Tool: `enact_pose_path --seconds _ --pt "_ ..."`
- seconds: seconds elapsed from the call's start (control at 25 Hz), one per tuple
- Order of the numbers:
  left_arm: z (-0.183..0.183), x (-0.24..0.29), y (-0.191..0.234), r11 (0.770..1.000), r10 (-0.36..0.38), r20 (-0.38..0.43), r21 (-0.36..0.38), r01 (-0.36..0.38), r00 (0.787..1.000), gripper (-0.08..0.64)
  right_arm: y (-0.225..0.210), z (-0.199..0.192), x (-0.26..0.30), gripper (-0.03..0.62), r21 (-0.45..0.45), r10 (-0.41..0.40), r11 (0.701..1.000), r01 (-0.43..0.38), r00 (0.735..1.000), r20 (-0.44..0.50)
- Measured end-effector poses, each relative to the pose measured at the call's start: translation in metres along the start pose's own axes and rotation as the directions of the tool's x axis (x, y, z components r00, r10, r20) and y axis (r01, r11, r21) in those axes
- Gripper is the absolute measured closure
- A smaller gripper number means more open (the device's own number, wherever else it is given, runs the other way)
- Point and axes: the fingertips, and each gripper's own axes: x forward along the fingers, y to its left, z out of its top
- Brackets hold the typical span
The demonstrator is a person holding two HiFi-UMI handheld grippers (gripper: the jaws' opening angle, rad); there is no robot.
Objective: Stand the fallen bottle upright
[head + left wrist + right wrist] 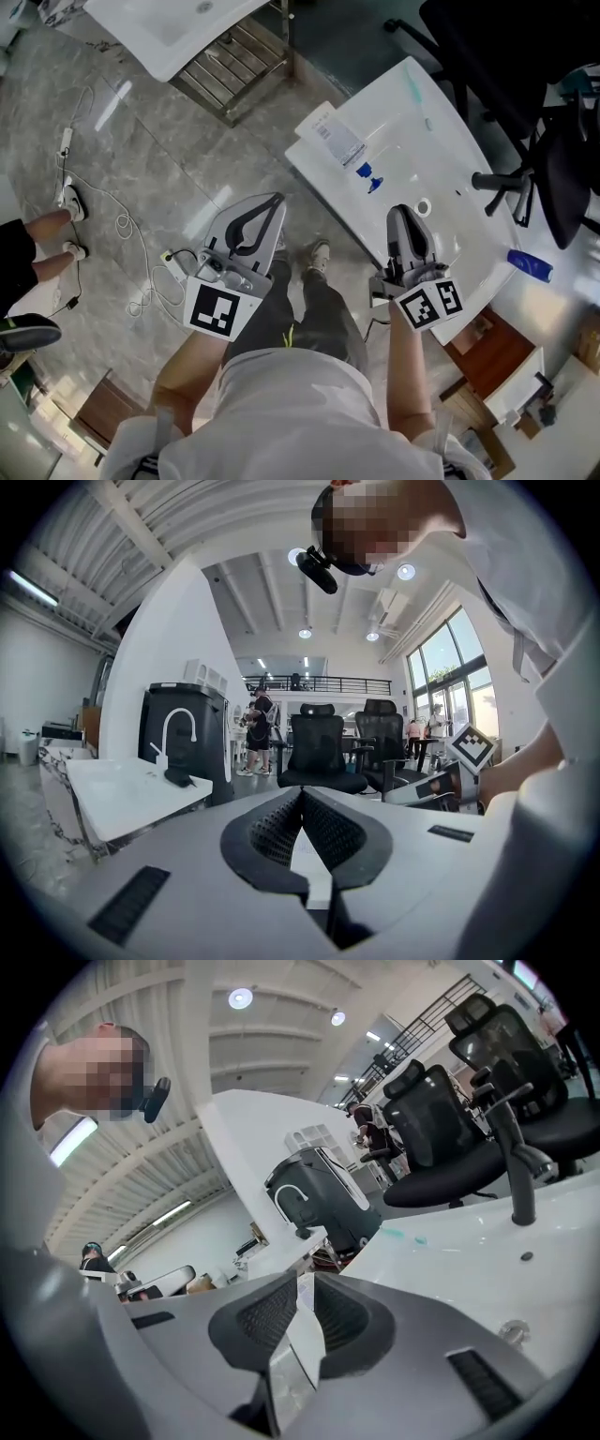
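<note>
With jaws closed and empty, the left gripper and right gripper sit well apart from the blue plastic bottle lying by the white sink-top table's right edge, where an unopened approach could roll it off.

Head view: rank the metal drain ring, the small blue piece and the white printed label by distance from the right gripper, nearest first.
1. Metal drain ring, just beside the right gripper tips.
2. Small blue piece, up-left on the white sink top.
3. White printed label, farther up-left, near its edge.
</note>
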Motion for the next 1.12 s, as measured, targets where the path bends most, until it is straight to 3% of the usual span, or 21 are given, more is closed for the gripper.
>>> enact_pose_path --seconds 0.32,0.56,0.68,0.92,1.12 --pt "-0.031 0.022 -0.008 0.999 -0.034 -0.035 -0.007 0.033 0.999 0.541 -0.031 -0.026 0.018 0.545 0.139 0.002 0.990 -0.003 1.000 0.006" --pt "-0.055 0.033 -0.008 0.999 -0.042 -0.074 0.012 0.044 0.996 0.541 -0.045 -0.033 0.026 0.545 0.166 0.001 0.986 -0.002 1.000 0.005" --pt "-0.063 0.037 -0.006 0.999 -0.044 -0.073 0.009 0.045 0.996 0.541 -0.052 -0.041 0.029 0.480 0.191 0.001 0.982 0.000 1.000 -0.005" --pt "-0.077 0.043 0.000 0.999 -0.042 -0.075 0.002 0.042 0.996 0.541 -0.066 -0.051 0.038 0.412 0.281 0.009 0.960 -0.007 1.000 -0.007" --pt "-0.085 0.042 0.001 0.999 -0.036 -0.078 -0.008 0.036 0.996 0.541 -0.081 -0.057 0.041 0.360 0.413 -0.005 0.911 -0.001 1.000 0.014"
